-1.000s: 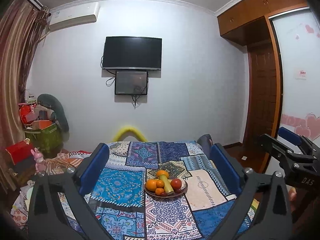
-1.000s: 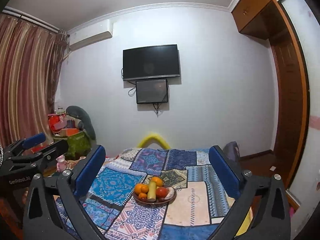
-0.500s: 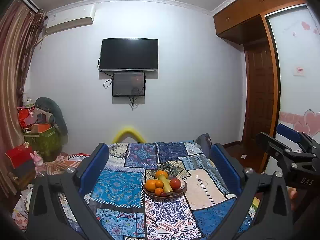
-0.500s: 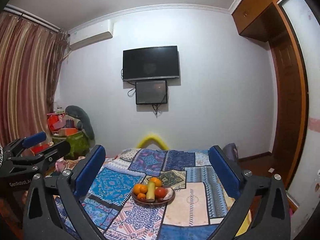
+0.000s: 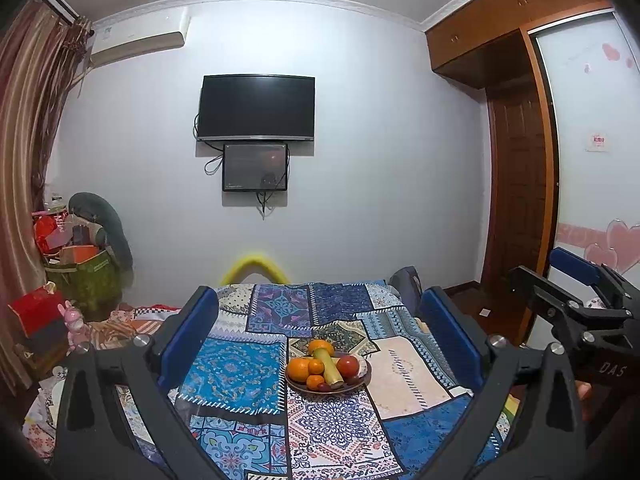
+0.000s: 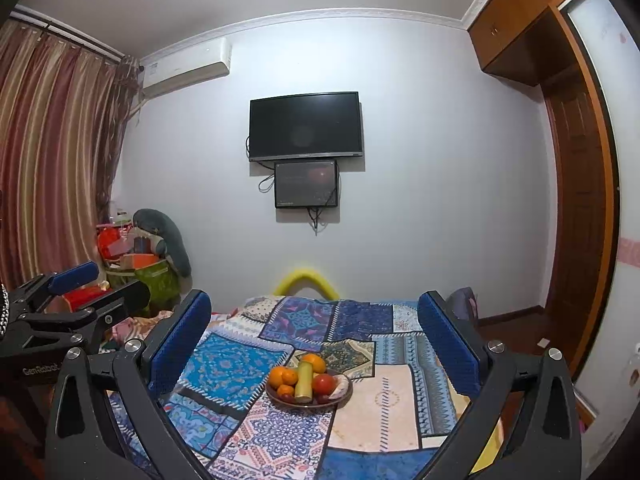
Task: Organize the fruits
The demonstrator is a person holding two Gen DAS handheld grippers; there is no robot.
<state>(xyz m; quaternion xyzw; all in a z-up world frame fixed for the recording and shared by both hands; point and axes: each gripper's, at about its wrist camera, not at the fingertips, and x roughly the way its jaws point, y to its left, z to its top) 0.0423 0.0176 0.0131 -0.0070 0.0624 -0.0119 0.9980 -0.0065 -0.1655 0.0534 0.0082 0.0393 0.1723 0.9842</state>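
Sitting ahead of both sets of jaws and framed between them, the table [image 5: 404, 368] under its patchwork cloth carries every fruit in sight, all gathered on one dark plate [image 5: 362, 383]. On the plate lie oranges [image 5: 298, 367], a red tomato-like fruit [image 5: 347, 365] and a pale green stalk [image 5: 329, 368], with a few small dark fruits at the near rim. None lies loose on the cloth, so the scene fits either fruit already tidied or a pile waiting to be sorted. The left gripper [image 5: 318, 332] and right gripper [image 6: 314, 336] both hang back from the plate, jaws spread wide and holding nothing. Writing is sparse: "DAS" shows on the right gripper's body, "GenRobot" on the left's, and a small wall sign [image 5: 599, 142] is unreadable.
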